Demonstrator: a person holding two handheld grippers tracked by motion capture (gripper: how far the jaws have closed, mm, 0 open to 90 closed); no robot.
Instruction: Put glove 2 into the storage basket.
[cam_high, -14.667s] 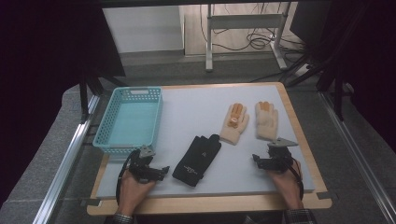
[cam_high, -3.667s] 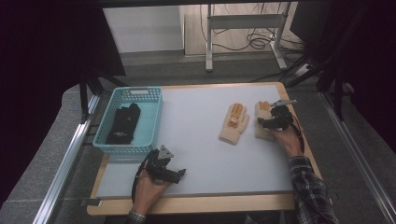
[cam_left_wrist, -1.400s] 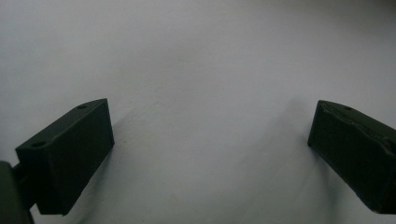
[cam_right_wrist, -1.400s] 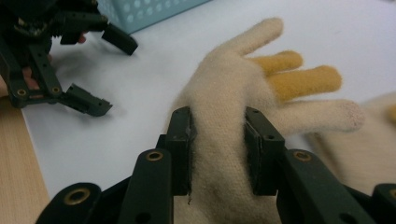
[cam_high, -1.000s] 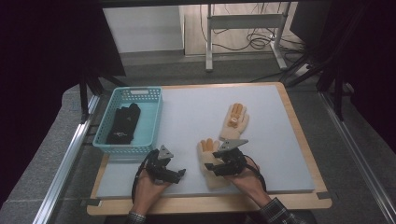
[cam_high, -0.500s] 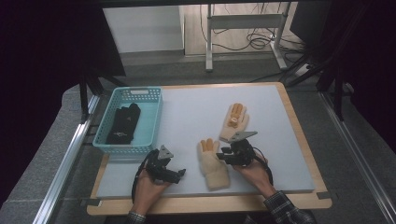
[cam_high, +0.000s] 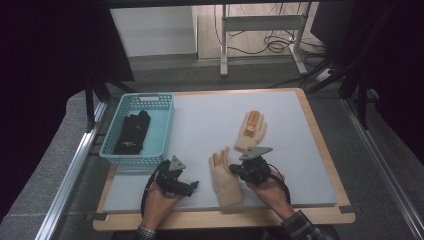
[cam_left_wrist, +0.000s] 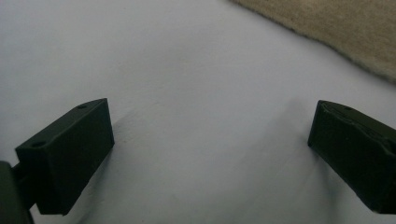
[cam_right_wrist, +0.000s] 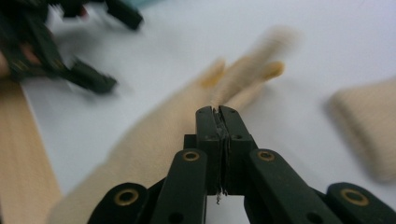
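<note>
A tan glove lies flat near the front of the white mat, its fingers pointing away from me. My right gripper comes at it from the right. Its jaws have just been closing and now press together at the glove's palm, with a sliver of pale fabric in the seam. A second tan glove lies farther back. My left gripper rests on the mat left of the near glove, jaws wide apart with nothing between them. A black glove lies in the teal basket.
The mat covers a wooden board whose front edge runs just behind my hands. The basket stands at the back left corner. Beyond the table are dark curtains, a metal frame and floor cables.
The right gripper, which lay over the near glove's lower part a second ago, has shifted to its right edge, leaving the whole glove in sight. The left gripper has kept still.
</note>
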